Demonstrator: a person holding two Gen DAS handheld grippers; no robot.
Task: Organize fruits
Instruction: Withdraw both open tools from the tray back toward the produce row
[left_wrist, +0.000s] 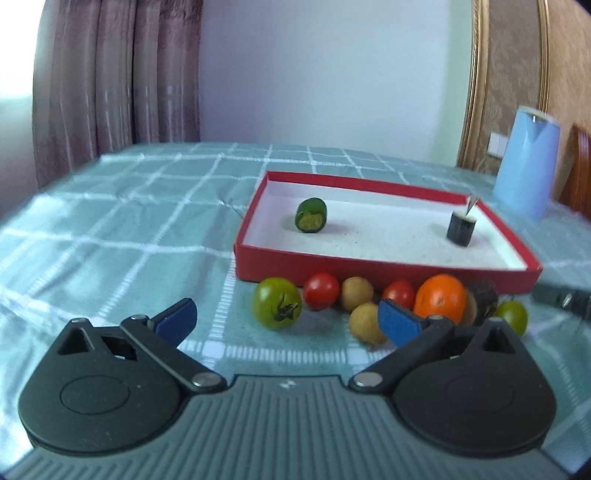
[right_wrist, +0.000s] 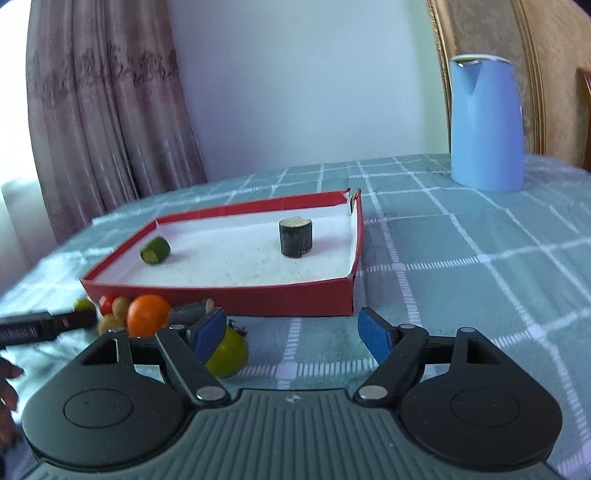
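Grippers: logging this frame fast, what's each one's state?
Left gripper: open, holding nothing.
Right gripper: open, holding nothing.

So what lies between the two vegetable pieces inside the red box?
Nothing: between the green piece and the dark cylinder only the red box's bare white floor shows, in both views.

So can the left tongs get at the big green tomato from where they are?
Probably yes. The left tongs are open and the big green tomato lies right ahead between their tips, at the left end of the fruit row, with bare tablecloth on its left. Only the red cherry tomato crowds its right.
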